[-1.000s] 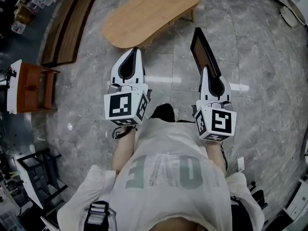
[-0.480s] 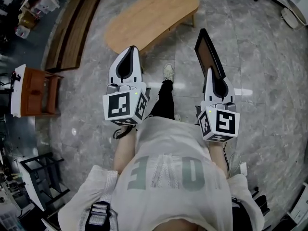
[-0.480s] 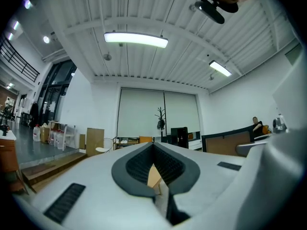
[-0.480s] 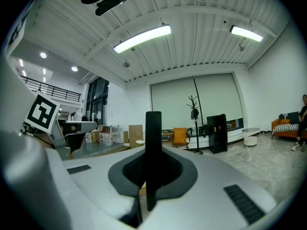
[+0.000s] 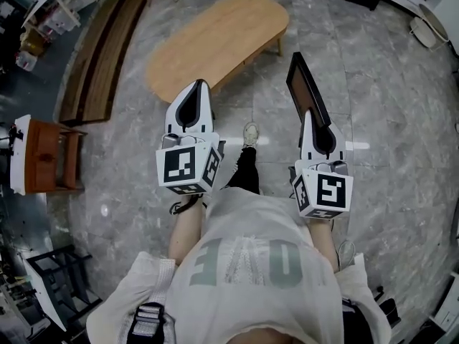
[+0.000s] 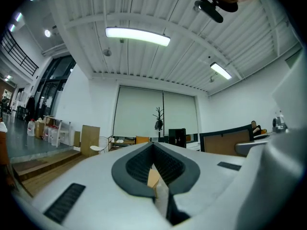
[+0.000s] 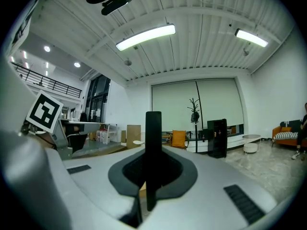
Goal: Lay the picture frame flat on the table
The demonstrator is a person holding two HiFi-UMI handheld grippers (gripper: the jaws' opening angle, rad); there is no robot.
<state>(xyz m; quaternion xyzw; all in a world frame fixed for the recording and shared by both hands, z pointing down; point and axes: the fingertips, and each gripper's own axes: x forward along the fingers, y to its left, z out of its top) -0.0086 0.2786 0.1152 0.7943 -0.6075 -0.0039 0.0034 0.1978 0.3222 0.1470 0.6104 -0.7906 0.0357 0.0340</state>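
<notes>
From the head view, your right gripper (image 5: 313, 122) carries the frame (image 5: 307, 84). The frame sticks out forward past the jaws as a dark panel seen almost edge-on, in the air over the grey stone floor (image 5: 391, 120). It is well apart from the oval wooden worktop (image 5: 215, 38), which lies ahead and to your left with nothing on it. That view cannot show the grip itself, but the right gripper view does. There the frame's black edge (image 7: 153, 143) stands upright in the hollow between the jaws, which are all but closed and clamped on it. The marker cube of your other gripper (image 7: 43, 112) shows at the left of that view. Your left gripper (image 5: 193, 95) points toward the near end of the worktop. Its own view shows the jaws brought together with nothing gripped, only a sliver of tan wood and floor visible through the hollow behind the tips. Both gripper views look level across the room to a pale blind and a coat stand (image 6: 158, 121), which the head view leaves out. Only the head view shows your shoe (image 5: 249, 133) between the two grippers.
</notes>
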